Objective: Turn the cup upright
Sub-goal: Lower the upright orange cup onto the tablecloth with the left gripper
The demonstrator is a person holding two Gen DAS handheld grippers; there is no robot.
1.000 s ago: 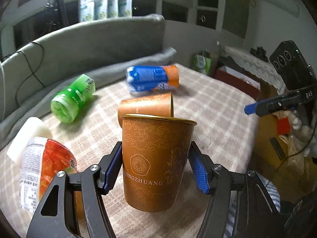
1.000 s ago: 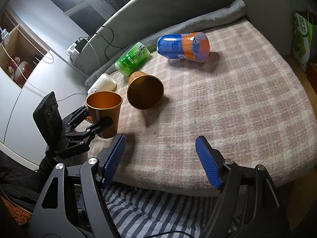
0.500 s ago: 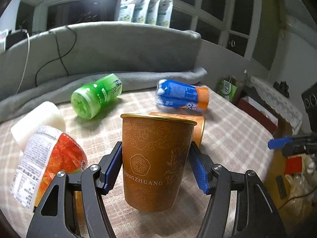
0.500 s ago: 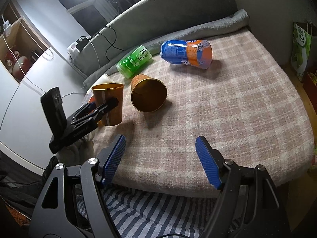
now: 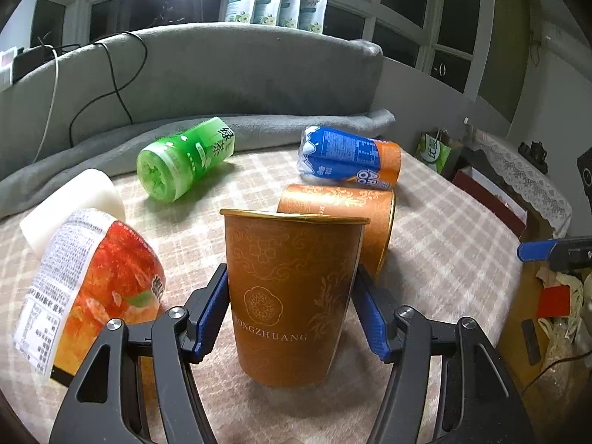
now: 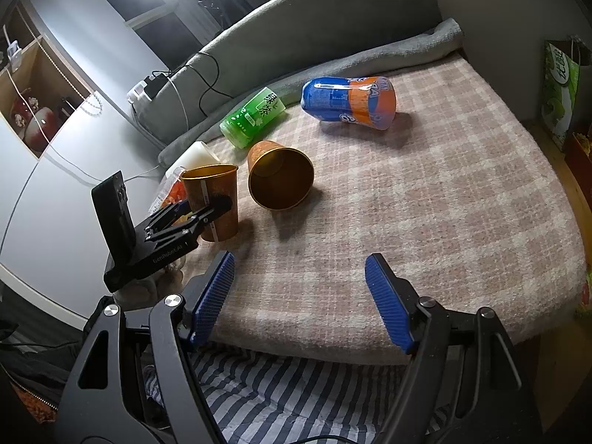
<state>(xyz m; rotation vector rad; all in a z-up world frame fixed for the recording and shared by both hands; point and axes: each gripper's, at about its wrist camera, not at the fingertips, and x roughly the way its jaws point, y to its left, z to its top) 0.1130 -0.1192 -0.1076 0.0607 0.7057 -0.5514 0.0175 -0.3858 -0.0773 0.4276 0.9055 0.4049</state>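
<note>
Left gripper (image 5: 292, 307) clamps the upright cup (image 5: 292, 296), base on the bed (image 6: 425, 199). Right gripper (image 6: 299, 299) is apart, empty. Second cup (image 6: 280, 174) lies sideways, likely left to do.

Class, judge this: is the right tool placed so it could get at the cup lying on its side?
Probably yes. The right tool is open and empty at the bed's near edge, with bare blanket between it and the tipped cup, whose mouth faces it. The upright cup in the left tool stands off to one side.
</note>
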